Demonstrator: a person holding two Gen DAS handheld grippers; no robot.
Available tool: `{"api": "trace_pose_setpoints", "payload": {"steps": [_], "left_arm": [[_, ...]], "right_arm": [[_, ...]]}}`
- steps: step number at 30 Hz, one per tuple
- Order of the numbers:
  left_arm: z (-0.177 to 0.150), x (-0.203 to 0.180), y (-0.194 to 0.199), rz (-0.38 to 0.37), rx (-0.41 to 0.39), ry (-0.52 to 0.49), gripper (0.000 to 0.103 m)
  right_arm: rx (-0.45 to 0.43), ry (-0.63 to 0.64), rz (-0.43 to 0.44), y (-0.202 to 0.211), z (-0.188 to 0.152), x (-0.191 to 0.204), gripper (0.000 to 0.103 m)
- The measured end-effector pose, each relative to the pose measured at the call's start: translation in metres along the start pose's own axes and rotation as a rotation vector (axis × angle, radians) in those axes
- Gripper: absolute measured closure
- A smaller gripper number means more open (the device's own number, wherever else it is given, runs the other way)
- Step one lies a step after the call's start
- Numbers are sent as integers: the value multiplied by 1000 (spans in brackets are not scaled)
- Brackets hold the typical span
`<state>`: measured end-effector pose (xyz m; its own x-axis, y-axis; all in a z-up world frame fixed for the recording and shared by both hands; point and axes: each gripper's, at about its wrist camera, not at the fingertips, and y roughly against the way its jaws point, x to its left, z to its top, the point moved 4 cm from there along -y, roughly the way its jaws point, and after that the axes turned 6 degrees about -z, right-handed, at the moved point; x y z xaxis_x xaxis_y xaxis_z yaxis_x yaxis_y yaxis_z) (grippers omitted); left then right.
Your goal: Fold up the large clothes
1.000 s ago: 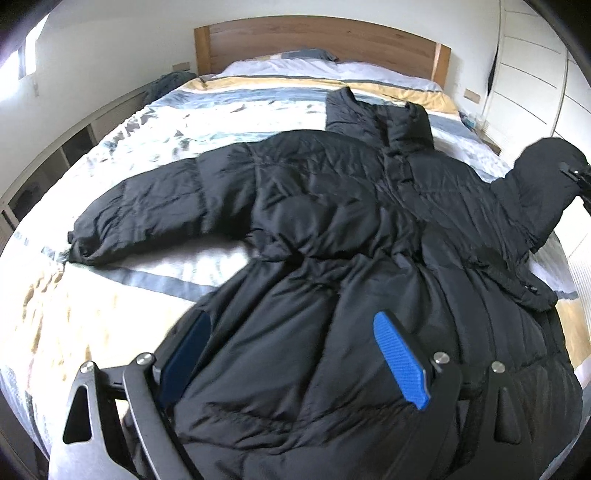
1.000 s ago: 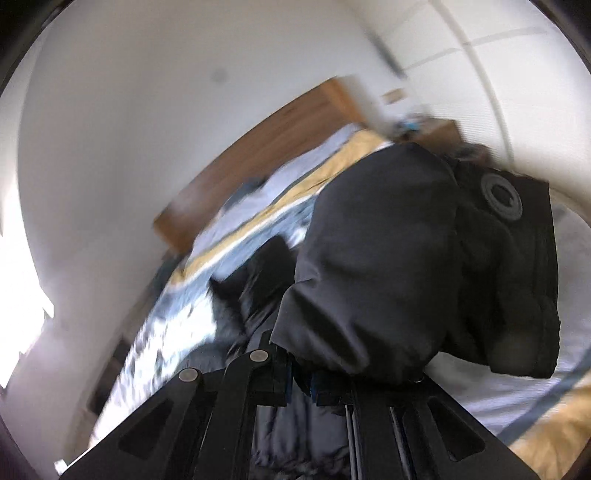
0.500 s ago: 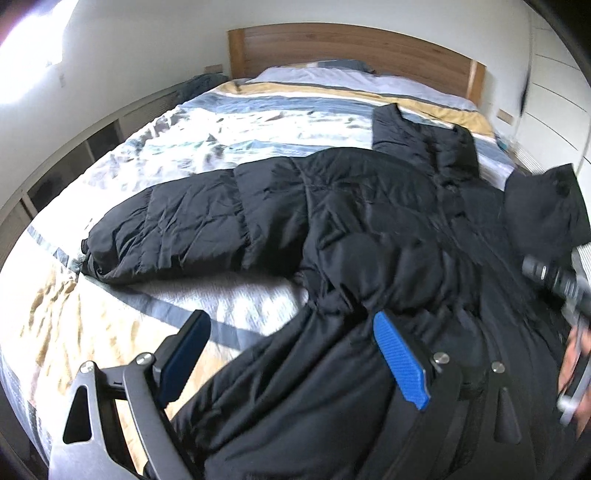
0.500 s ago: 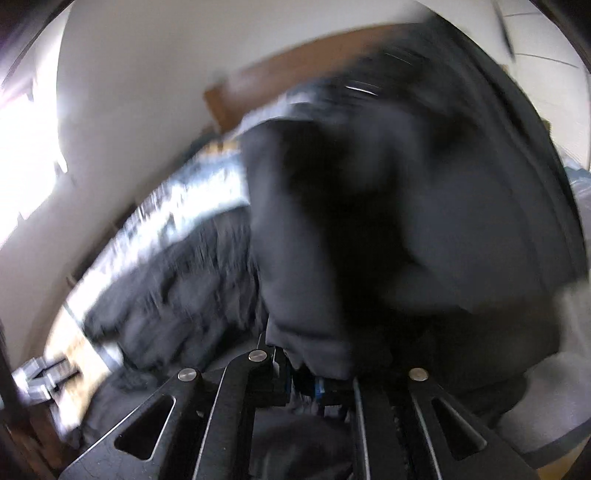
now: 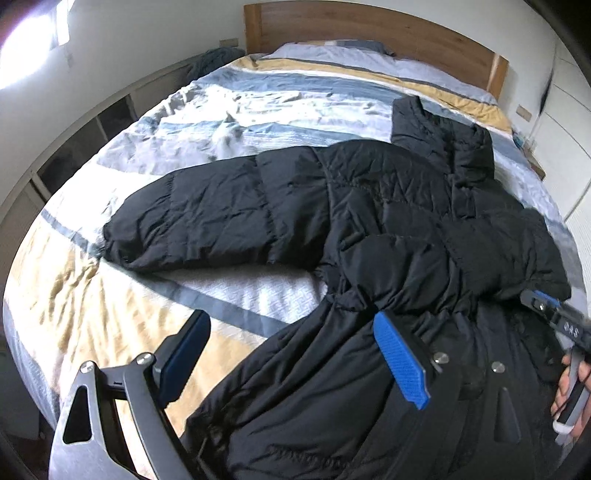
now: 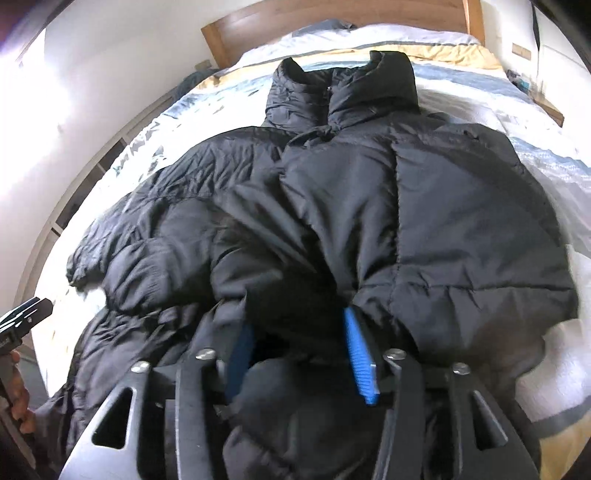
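Note:
A long black puffer coat (image 5: 388,206) lies face up on the striped bed (image 5: 258,92), collar toward the headboard. Its left sleeve (image 5: 207,218) stretches out flat to the left. Its right sleeve (image 6: 461,229) lies folded across the chest. My left gripper (image 5: 291,354) is open and empty, hovering over the coat's lower left edge. My right gripper (image 6: 299,354) is open, its blue pads (image 6: 358,354) either side of the folded sleeve's cuff; it also shows at the right edge of the left wrist view (image 5: 554,317).
A wooden headboard (image 5: 369,22) and pillows are at the far end. Low shelving (image 5: 74,147) runs along the left wall. White wardrobe doors (image 5: 569,122) stand on the right. The bed's front left corner (image 5: 55,314) drops off near my left gripper.
My right gripper carried the right sleeve from the bed's right side over onto the coat's chest and opened its jaws. My left gripper shifted slightly left, still open.

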<state>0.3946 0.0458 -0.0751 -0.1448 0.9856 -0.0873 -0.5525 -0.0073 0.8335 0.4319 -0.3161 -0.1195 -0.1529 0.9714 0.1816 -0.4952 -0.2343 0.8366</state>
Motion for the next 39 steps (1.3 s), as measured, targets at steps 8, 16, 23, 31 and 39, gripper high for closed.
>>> {"api": "trace_pose_setpoints", "payload": {"steps": [8, 16, 23, 31, 39], "left_arm": [[23, -32, 1, -20, 59, 20, 13], [54, -166, -48, -127, 44, -97, 13], [73, -253, -126, -154, 15, -165, 13], [38, -241, -183, -182, 43, -216, 12], [36, -207, -158, -124, 101, -244, 12]], "right_arm": [[-21, -45, -62, 35, 21, -26, 46], [-52, -19, -166, 43, 58, -81, 46], [-55, 28, -195, 14, 74, -112, 46], [8, 20, -180, -32, 42, -134, 40], [50, 0, -248, -20, 22, -145, 38]]}}
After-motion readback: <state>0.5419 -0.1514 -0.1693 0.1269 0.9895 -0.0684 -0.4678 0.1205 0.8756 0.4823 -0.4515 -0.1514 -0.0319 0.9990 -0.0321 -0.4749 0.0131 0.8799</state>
